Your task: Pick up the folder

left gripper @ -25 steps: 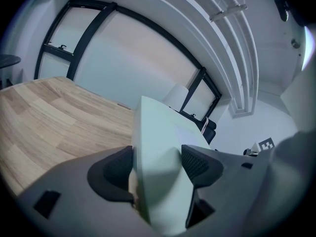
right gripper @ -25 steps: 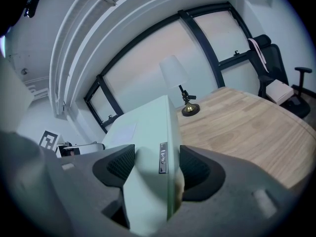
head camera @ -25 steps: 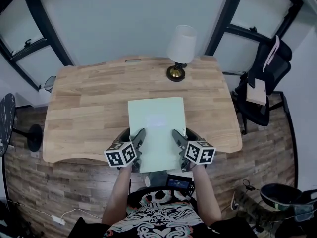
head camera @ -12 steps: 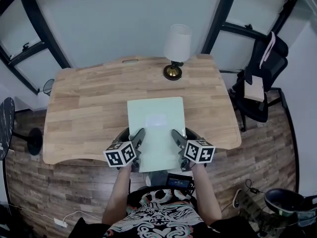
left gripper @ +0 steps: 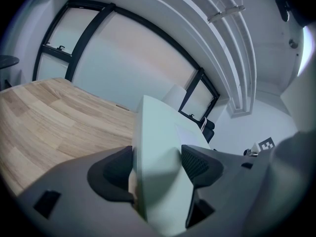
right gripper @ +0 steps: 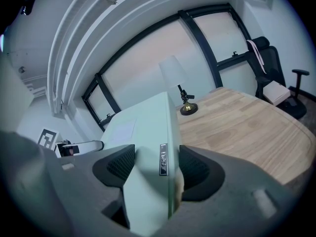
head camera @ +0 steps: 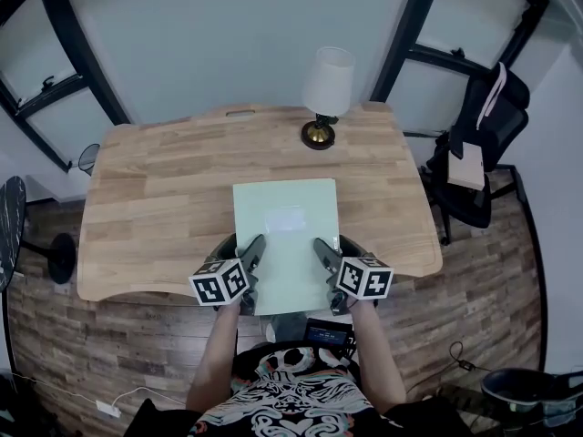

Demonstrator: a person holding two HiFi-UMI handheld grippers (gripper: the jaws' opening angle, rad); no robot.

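Note:
A pale green folder is held over the near edge of the wooden desk. My left gripper is shut on the folder's near left edge, and my right gripper is shut on its near right edge. In the left gripper view the folder fills the gap between the dark jaws. In the right gripper view the folder sits clamped the same way, with a small label on its edge. The folder's far end points toward the lamp.
A table lamp with a white shade and brass base stands at the desk's far edge. A black office chair is to the right of the desk. A round black stool stands at the left on the wood floor.
The folder and both grippers have hardly shifted, at most a touch to the left in the head view. Both grips are unchanged.

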